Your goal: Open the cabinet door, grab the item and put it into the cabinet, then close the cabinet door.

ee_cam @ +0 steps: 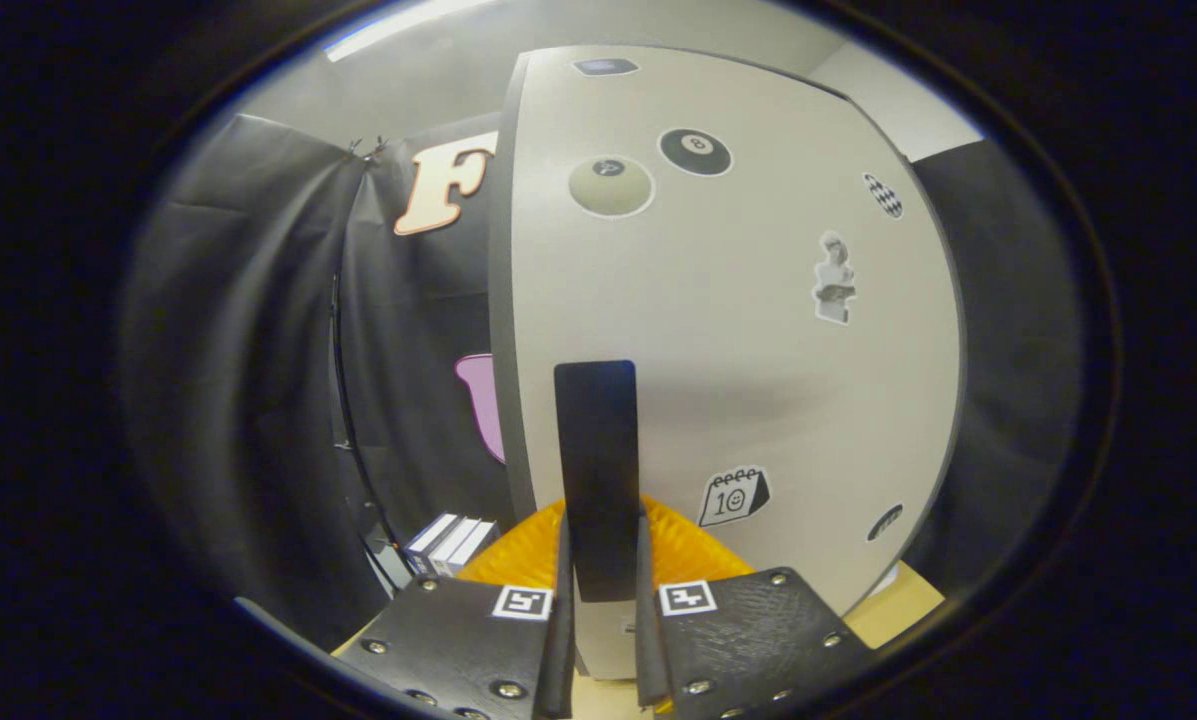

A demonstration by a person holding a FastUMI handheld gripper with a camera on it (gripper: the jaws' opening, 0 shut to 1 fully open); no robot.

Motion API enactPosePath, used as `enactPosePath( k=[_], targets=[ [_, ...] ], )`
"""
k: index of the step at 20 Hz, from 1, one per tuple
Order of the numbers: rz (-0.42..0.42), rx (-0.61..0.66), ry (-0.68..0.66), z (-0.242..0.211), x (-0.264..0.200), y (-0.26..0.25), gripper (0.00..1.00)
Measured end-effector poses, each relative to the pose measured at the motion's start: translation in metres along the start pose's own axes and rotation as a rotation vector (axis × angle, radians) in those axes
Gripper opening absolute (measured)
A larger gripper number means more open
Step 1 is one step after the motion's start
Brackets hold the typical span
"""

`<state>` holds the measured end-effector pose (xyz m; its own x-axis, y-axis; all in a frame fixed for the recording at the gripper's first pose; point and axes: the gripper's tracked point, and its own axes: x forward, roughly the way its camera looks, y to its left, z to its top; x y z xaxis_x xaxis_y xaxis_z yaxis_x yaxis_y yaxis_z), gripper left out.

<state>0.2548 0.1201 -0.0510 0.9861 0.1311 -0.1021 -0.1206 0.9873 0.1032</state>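
Cabinet door handle [596,470] in gripper [600,570]

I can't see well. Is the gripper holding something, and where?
The gripper is shut on the cabinet door's black handle, at its lower end.

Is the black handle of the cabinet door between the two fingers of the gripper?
Yes, the handle stands between the gripper's fingers.

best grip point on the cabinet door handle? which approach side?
Grip the lower part of the handle, a flat upright strip near the door's left edge. Come straight at the door face, one jaw on each side. The gripper is already there, its jaws closed on the strip's lower end.
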Motion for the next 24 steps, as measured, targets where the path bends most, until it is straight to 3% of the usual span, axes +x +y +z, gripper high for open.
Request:
enactPosePath(
  k=[6, 24],
  targets=[
    [0.001, 0.019, 0.013, 0.0, -0.045, -0.007, 0.25],
    [-0.075, 0.061, 0.003, -0.001, -0.193, -0.098, 0.24]
  ],
)
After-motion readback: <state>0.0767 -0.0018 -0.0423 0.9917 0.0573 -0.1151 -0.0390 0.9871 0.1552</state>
